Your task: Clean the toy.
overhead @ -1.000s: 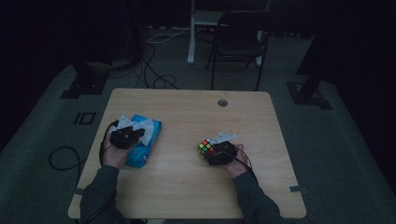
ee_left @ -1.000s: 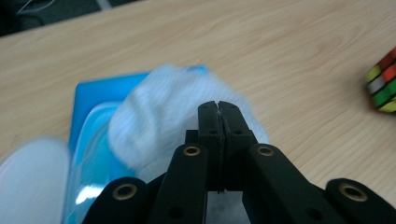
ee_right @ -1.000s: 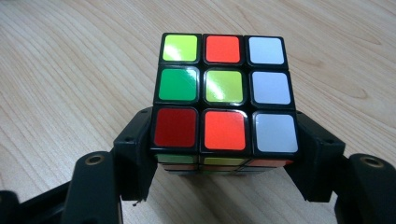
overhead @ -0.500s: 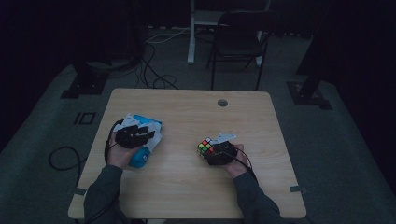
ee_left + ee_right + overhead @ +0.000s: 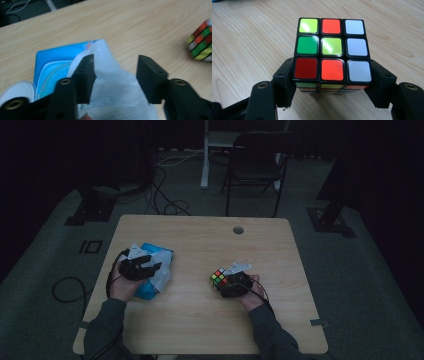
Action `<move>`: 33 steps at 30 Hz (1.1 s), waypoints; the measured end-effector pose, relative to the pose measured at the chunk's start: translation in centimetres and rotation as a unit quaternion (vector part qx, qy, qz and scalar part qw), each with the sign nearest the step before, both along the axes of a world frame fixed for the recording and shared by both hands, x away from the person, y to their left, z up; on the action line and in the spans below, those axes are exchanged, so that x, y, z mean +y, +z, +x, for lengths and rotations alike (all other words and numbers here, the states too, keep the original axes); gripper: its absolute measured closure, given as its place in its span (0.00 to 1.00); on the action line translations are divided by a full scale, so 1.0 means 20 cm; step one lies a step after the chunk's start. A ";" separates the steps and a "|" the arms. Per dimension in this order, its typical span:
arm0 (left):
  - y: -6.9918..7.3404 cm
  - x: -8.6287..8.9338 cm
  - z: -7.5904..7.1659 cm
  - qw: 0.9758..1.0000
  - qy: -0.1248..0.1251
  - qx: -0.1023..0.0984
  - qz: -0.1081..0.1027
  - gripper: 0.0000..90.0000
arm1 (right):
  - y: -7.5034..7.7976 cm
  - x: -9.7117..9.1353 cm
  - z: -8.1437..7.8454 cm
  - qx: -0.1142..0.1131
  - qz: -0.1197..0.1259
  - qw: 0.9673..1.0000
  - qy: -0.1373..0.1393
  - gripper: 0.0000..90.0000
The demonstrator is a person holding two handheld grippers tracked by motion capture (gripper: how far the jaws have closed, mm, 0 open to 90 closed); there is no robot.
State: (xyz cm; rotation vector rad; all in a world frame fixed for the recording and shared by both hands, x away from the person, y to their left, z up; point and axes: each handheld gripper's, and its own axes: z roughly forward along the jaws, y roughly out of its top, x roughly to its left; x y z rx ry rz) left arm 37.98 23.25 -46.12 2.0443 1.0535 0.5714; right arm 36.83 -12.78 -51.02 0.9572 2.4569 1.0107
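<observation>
On the table's left lies a blue wipe pack (image 5: 146,291) (image 5: 52,55) with a white wipe (image 5: 163,276) (image 5: 117,87) spread over it. My left gripper (image 5: 155,266) (image 5: 115,75) hovers over that wipe. Its jaws have just been opening and now stand wide apart, with the wipe lying below and between them, not pinched. At the table's right, my right gripper (image 5: 225,281) (image 5: 333,75) is shut on a scrambled colour cube (image 5: 218,277) (image 5: 332,47), its jaws clamping the cube's two sides. The cube (image 5: 201,42) also shows far right in the left gripper view.
The wooden table (image 5: 200,235) has a round cable hole (image 5: 238,229) near its far edge. A dark chair (image 5: 255,165) stands behind the table, and cables (image 5: 165,200) trail on the floor. The pack's round white lid (image 5: 17,91) is flipped open.
My left hand has shifted a little over the blue pack, and the white wipe now lies spread on the pack's right side. The right hand and cube have stayed put.
</observation>
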 end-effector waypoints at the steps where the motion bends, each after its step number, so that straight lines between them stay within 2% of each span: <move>1: -0.03 0.00 0.02 1.000 -0.002 0.006 0.000 0.47 | 0.00 0.00 0.00 0.001 0.000 1.000 0.000 0.38; 2: -0.05 -0.01 0.03 1.000 -0.001 0.011 -0.001 0.42 | 0.00 0.00 0.00 0.001 0.000 1.000 0.000 0.38; 3: -0.08 -0.02 0.05 1.000 0.007 0.018 0.016 0.42 | 0.00 0.00 0.00 0.001 0.001 1.000 -0.001 0.38; 4: -0.08 -0.02 0.05 1.000 0.007 0.018 0.016 0.42 | 0.00 0.00 0.00 0.001 0.001 1.000 -0.001 0.38; 5: -0.09 -0.02 0.05 0.999 0.010 0.020 0.026 0.42 | 0.00 0.00 0.00 0.001 0.001 1.000 -0.001 0.38; 6: -0.10 -0.03 0.06 0.999 0.014 0.021 0.035 0.43 | 0.00 0.00 0.00 0.001 0.001 1.000 -0.001 0.38; 7: -0.12 -0.03 0.06 0.998 0.023 0.025 0.046 0.49 | 0.00 0.00 0.00 0.000 0.001 1.000 -0.001 0.38; 8: -0.12 -0.03 0.06 0.998 0.023 0.025 0.046 0.51 | 0.00 0.00 0.00 0.000 0.001 1.000 -0.001 0.38; 9: -0.13 -0.02 0.07 0.998 0.035 0.031 0.038 0.55 | 0.00 0.00 0.00 0.001 0.001 1.000 -0.002 0.38; 10: -0.13 -0.02 0.07 0.998 0.035 0.031 0.038 0.61 | 0.00 0.00 0.00 0.001 0.001 1.000 -0.002 0.38; 11: -0.12 0.00 0.07 0.998 0.045 0.036 0.026 0.66 | 0.00 0.00 0.00 0.001 0.002 1.000 -0.002 0.38; 17: -0.09 0.05 0.07 0.998 0.044 0.045 0.013 0.90 | 0.00 0.00 0.00 0.002 0.002 1.000 -0.001 0.38; 18: -0.09 0.05 0.07 0.998 0.044 0.045 0.013 0.91 | 0.00 0.00 0.00 0.002 0.002 1.000 -0.001 0.38; 19: -0.08 0.05 0.07 0.998 0.042 0.044 0.003 0.93 | 0.00 0.00 0.00 0.002 0.003 1.000 0.000 0.38; 24: -0.06 0.04 0.05 0.999 0.040 0.033 0.006 0.98 | 0.00 0.01 0.00 0.002 0.002 1.000 0.002 0.38; 25: -0.03 0.04 0.04 0.999 0.027 0.027 -0.010 0.98 | 0.00 0.01 0.00 -0.001 0.001 1.000 0.006 0.38; 29: 0.00 0.01 0.03 1.000 0.020 0.018 -0.004 0.98 | 0.00 0.02 -0.01 -0.007 -0.004 1.000 0.011 0.38; 33: 0.03 -0.01 0.02 1.000 0.011 0.011 -0.017 0.98 | 0.01 0.04 -0.01 -0.013 -0.006 1.000 0.018 0.38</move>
